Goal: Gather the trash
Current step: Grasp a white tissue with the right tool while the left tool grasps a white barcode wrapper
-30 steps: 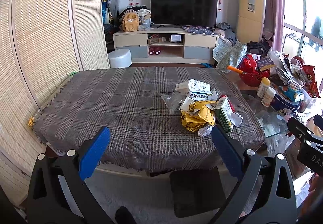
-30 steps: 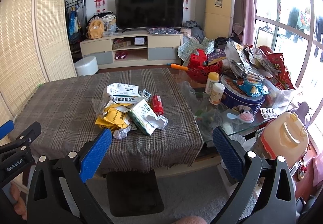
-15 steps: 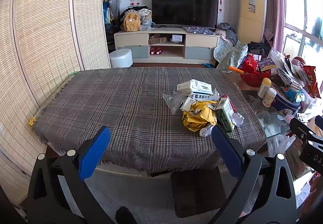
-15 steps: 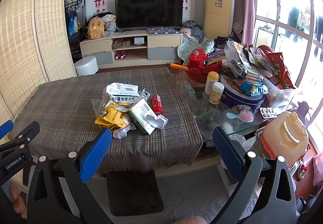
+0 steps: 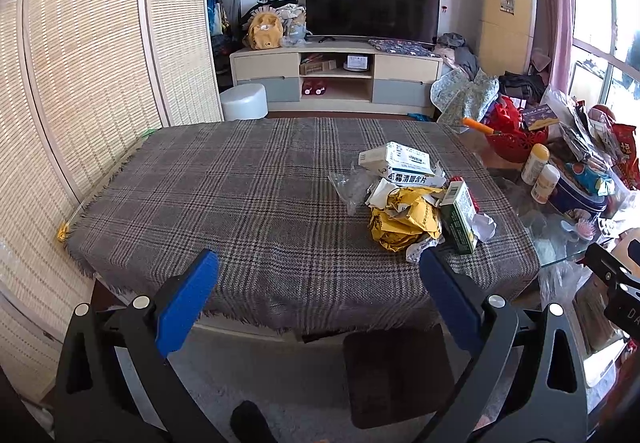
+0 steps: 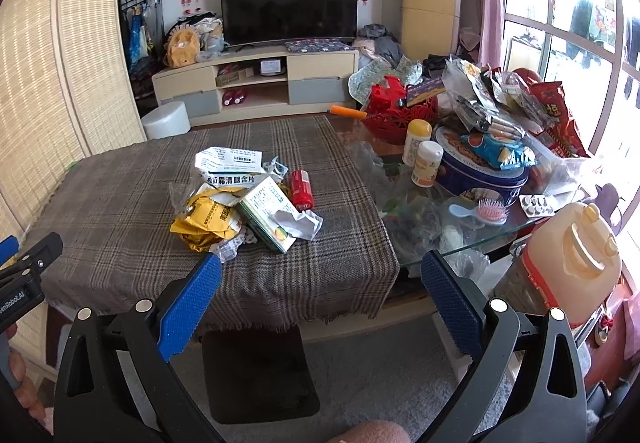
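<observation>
A heap of trash lies on the plaid tablecloth [image 5: 248,203]: a crumpled yellow wrapper [image 5: 404,221] [image 6: 208,221], a green and white box [image 5: 460,217] [image 6: 268,217], torn white medicine boxes [image 5: 404,165] [image 6: 230,167], clear plastic [image 5: 350,183], crumpled white paper [image 6: 300,223] and a small red can [image 6: 301,189]. My left gripper [image 5: 318,263] is open and empty, before the table's near edge, left of the heap. My right gripper [image 6: 320,267] is open and empty, before the table's near right corner.
A glass table [image 6: 460,219] to the right holds a blue tin [image 6: 480,171], two bottles [image 6: 422,153], snack bags, a pink hairbrush [image 6: 490,211] and a red basket [image 6: 396,111]. A large jug [image 6: 572,263] stands at right. A dark stool [image 6: 256,371] sits below the table edge.
Both grippers have drifted slightly; the left view has shifted a little so the heap sits a touch further right. Nothing was taken hold of.
</observation>
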`<action>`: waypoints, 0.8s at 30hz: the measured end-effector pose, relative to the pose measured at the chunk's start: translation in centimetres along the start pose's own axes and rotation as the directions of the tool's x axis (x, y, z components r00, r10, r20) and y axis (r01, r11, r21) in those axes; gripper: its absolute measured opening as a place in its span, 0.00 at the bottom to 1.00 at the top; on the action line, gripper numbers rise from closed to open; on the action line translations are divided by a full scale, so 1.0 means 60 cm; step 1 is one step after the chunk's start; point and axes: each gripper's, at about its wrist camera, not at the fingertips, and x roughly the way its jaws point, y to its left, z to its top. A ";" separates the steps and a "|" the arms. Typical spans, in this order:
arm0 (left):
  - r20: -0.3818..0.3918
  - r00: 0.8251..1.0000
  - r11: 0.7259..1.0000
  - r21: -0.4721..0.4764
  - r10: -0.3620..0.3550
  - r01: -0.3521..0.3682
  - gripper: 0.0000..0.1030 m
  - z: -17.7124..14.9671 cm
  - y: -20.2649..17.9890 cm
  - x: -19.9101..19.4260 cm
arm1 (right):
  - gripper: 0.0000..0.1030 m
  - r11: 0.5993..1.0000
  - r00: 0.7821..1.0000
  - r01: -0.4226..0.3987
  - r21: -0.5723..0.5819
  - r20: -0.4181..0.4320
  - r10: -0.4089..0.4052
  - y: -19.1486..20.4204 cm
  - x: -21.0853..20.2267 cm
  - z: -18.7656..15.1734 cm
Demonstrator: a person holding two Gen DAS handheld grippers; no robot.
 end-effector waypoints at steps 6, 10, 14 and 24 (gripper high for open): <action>-0.046 0.999 0.999 0.048 -0.012 0.014 0.92 -0.020 -0.027 0.038 | 0.97 0.999 0.998 -0.035 0.009 -0.061 0.035 -0.014 0.043 -0.020; -0.080 0.996 0.997 0.051 -0.050 0.054 0.92 -0.034 -0.043 0.064 | 0.97 0.999 0.994 -0.038 0.022 -0.106 0.040 -0.022 0.078 -0.028; -0.105 0.992 0.997 0.019 -0.072 0.074 0.92 -0.037 -0.046 0.091 | 0.97 0.999 0.989 -0.036 0.018 -0.140 0.039 -0.030 0.119 -0.027; -0.218 0.965 0.985 0.061 -0.147 0.164 0.86 -0.062 -0.083 0.190 | 0.96 0.993 0.974 -0.109 -0.041 -0.202 0.098 -0.029 0.238 -0.009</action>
